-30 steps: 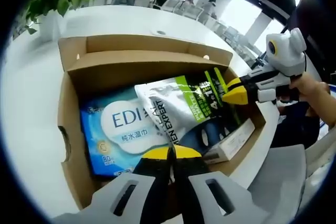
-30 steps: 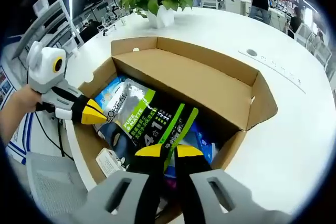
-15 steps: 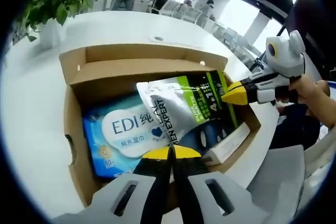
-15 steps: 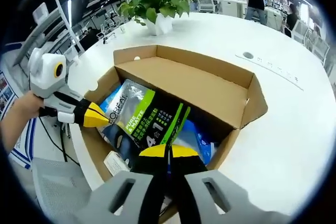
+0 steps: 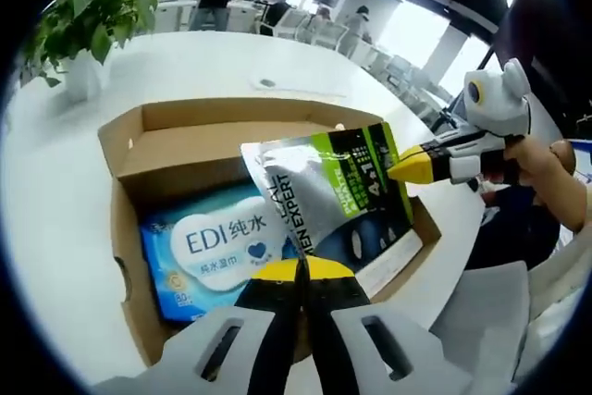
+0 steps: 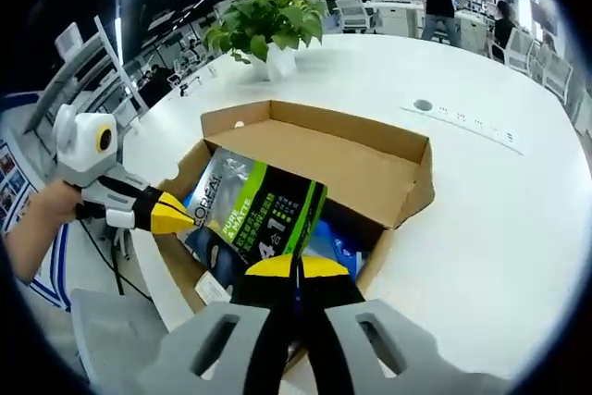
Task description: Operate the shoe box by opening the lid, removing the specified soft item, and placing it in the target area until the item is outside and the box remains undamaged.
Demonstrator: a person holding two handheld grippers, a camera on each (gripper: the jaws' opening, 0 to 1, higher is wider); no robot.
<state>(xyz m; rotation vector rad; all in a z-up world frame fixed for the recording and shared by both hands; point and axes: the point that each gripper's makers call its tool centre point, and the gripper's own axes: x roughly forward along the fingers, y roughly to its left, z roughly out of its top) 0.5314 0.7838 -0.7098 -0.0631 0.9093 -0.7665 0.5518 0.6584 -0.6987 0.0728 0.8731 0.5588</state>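
An open brown shoe box (image 5: 123,228) (image 6: 370,159) sits on a round white table (image 5: 46,182) (image 6: 490,210), its lid folded back. A soft silver, green and black L'Oréal pouch (image 5: 324,196) (image 6: 254,215) hangs above the box, stretched between both grippers. My left gripper (image 5: 301,268) (image 6: 185,219) is shut on one edge of the pouch. My right gripper (image 6: 296,267) (image 5: 400,171) is shut on the opposite edge. A blue EDI wipes pack (image 5: 217,238) (image 6: 326,236) lies flat in the box under the pouch.
A small white carton (image 5: 393,261) lies in the box beside the wipes. A potted plant (image 5: 88,16) (image 6: 264,20) stands on the table beyond the box. A grey chair (image 5: 490,312) (image 6: 120,339) is at the near table edge. People stand far behind.
The pouch has risen from lying in the box to hanging above it, still held at both edges. Both cameras have pulled up and back with it, so the box looks smaller.
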